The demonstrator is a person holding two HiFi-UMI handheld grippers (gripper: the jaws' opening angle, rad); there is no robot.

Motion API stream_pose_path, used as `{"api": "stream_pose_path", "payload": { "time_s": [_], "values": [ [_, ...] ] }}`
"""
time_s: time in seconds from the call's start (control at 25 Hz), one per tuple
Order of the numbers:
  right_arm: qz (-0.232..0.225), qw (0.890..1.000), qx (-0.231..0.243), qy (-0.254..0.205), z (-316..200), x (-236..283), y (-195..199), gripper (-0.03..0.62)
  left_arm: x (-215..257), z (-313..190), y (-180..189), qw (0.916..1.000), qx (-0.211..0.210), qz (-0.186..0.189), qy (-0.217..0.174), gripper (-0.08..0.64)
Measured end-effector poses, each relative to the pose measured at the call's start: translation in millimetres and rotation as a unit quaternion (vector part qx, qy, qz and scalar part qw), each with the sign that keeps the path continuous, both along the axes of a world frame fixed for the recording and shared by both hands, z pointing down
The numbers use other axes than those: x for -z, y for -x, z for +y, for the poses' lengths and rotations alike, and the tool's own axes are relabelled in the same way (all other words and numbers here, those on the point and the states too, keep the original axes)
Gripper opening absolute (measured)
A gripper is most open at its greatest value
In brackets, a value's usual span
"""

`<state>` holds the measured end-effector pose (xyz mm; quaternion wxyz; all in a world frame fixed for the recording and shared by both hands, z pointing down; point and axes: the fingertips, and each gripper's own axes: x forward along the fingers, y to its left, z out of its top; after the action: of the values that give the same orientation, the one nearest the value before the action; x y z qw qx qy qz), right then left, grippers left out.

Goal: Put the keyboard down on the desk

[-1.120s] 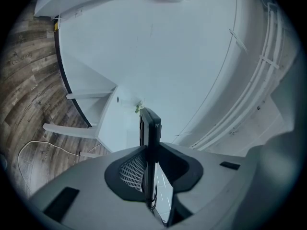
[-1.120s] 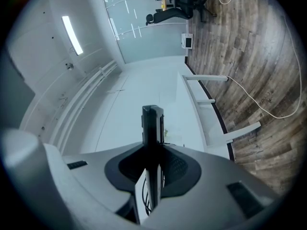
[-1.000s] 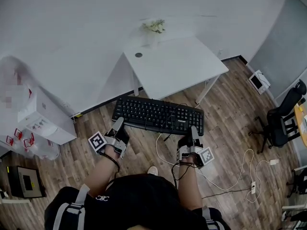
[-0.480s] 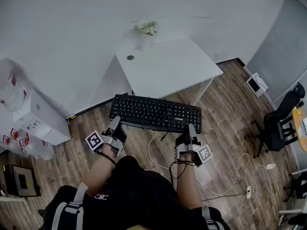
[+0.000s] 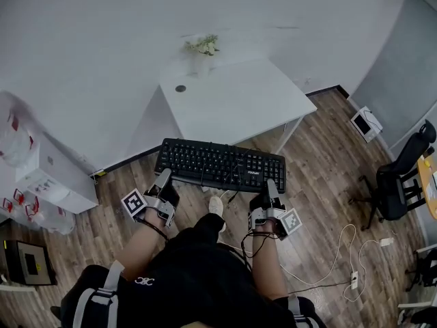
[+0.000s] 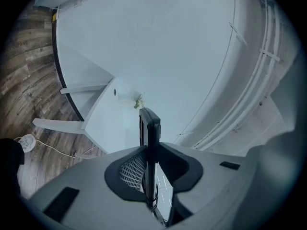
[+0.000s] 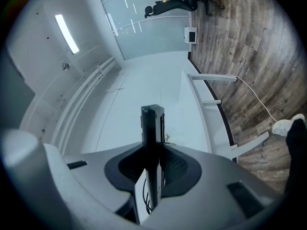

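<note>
A black keyboard (image 5: 222, 165) hangs level above the wooden floor, just short of the near edge of the white desk (image 5: 232, 101). My left gripper (image 5: 166, 178) is shut on its near left edge and my right gripper (image 5: 270, 184) on its near right edge. In the left gripper view the keyboard (image 6: 149, 138) stands edge-on, pinched between the jaws of the left gripper (image 6: 150, 174), with the desk (image 6: 105, 116) beyond. The right gripper view likewise has the keyboard (image 7: 152, 126) clamped edge-on in the right gripper (image 7: 153, 171). Its cable dangles below.
A small plant (image 5: 203, 46) and a round cable hole (image 5: 180, 88) sit at the desk's far left. White cabinets (image 5: 48, 176) stand at the left, an office chair (image 5: 403, 176) at the right. Loose cables (image 5: 334, 251) lie on the floor. The person's shoe (image 5: 216, 207) is under the keyboard.
The person has stepped forward, one leg now ahead. The keyboard, still held by both grippers, has come closer to the desk's near edge.
</note>
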<state>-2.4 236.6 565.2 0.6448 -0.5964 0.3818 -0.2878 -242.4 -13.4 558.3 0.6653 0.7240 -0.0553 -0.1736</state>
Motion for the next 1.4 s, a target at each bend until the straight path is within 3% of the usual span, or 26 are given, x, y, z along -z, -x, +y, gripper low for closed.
{"api": "stream_pose_path", "payload": {
  "time_s": [0.48, 0.84, 1.4],
  "values": [
    [0.004, 1.000, 0.008, 0.004, -74, -1, -114, 0.077, -16, -69, -115, 0.9999, 0.003, 0.010, 0.012, 0.080],
    [-0.005, 0.999, 0.025, 0.021, -144, -9, -197, 0.078, -27, -133, -190, 0.9995, 0.017, -0.006, 0.027, 0.080],
    [-0.004, 0.994, 0.099, 0.045, -277, -9, -303, 0.078, -36, -227, -266, 0.9957, 0.080, -0.002, 0.048, 0.080]
  ]
}}
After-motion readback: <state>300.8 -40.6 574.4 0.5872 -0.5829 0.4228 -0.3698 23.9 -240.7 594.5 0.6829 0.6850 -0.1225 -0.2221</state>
